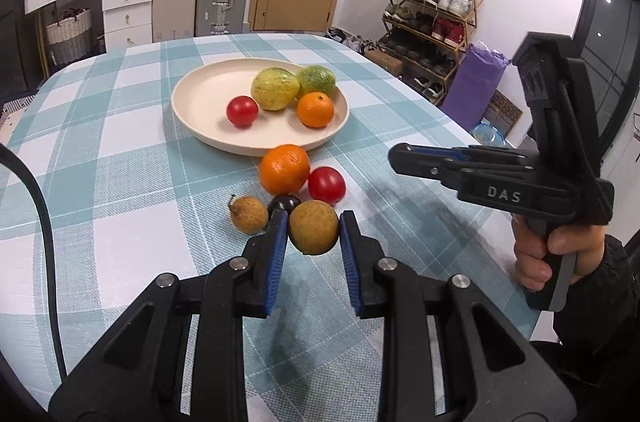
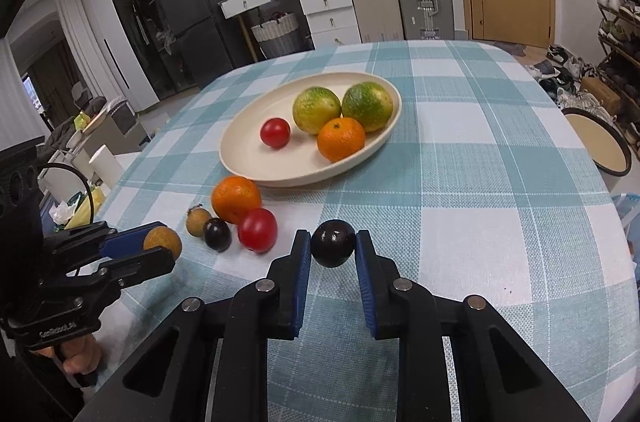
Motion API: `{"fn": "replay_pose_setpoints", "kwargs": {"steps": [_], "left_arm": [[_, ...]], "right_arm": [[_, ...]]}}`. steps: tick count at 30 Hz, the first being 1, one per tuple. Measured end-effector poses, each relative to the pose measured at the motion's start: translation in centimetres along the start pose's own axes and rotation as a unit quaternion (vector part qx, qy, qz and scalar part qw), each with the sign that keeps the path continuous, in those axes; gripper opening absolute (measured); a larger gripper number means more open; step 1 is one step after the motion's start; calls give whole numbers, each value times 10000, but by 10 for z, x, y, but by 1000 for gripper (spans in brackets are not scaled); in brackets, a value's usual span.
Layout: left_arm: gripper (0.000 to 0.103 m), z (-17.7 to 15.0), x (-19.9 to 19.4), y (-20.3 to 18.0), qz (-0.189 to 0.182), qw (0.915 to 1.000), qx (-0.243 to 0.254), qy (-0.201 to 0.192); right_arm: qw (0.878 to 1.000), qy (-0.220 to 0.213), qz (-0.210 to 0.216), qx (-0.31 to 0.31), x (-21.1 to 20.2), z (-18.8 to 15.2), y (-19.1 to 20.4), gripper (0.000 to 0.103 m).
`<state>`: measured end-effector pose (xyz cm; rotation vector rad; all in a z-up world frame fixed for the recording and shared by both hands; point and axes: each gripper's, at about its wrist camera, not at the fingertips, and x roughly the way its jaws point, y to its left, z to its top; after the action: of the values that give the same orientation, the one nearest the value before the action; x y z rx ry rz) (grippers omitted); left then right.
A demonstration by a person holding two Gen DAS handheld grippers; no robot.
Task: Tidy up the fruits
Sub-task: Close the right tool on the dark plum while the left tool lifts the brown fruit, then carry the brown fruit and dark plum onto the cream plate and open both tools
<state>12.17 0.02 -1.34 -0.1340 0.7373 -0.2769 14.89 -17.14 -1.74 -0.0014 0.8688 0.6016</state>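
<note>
Left gripper (image 1: 314,228): jaws clamped on a tan longan (image 1: 314,227), one blue pad on each side. Fruit is lifted clear of the checked tablecloth (image 1: 120,182). Same gripper seen side-on at the left edge of the right wrist view (image 2: 162,242), the longan poking out at its tip.

Loose fruit on the table, left to right in the right wrist view: a second longan (image 2: 198,221) with a short stem; a dark plum (image 2: 217,234) touching it; an orange (image 2: 236,199) just behind both; a red tomato (image 2: 258,230) against the orange's near side. This cluster sits just in front of the plate's near rim.

Cream plate (image 1: 192,118), mid-table, holds four pieces: a small tomato (image 2: 275,132) at left, apart from the rest; two yellow-green round fruits (image 2: 316,109) (image 2: 368,106) side by side at the back; a smaller orange (image 2: 341,139) in front, touching both.

Right gripper (image 2: 333,248): jaws closed on a second dark plum (image 2: 333,248), gripped at its sides by the blue pads. Whether the plum rests on the cloth or is just off it, cannot tell. In the left wrist view this gripper (image 1: 394,158) stands at right, pointing left, with a hand (image 1: 556,254) on its handle; the plum is hidden there.
</note>
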Motion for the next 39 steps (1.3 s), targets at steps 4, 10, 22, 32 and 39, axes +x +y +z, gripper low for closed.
{"fn": "replay_pose_setpoints", "kwargs": {"steps": [4, 10, 22, 32, 39], "left_arm": [[24, 6, -5, 5, 96, 9998, -65, -141], [24, 16, -11, 15, 336, 9987, -173, -342], [24, 46, -3, 31, 746, 9953, -123, -604], [24, 66, 27, 43, 839, 9943, -156, -642], [24, 81, 49, 52, 893, 9943, -157, -568]], "right_arm": [[9998, -179, 35, -34, -9, 4, 4, 23], [9993, -343, 107, -85, -20, 9, 8, 23], [9982, -507, 276, -184, -15, 29, 20, 23], [9984, -412, 297, -232, 1, 39, 23, 23], [9986, -370, 314, -211, 9, 45, 23, 23]]}}
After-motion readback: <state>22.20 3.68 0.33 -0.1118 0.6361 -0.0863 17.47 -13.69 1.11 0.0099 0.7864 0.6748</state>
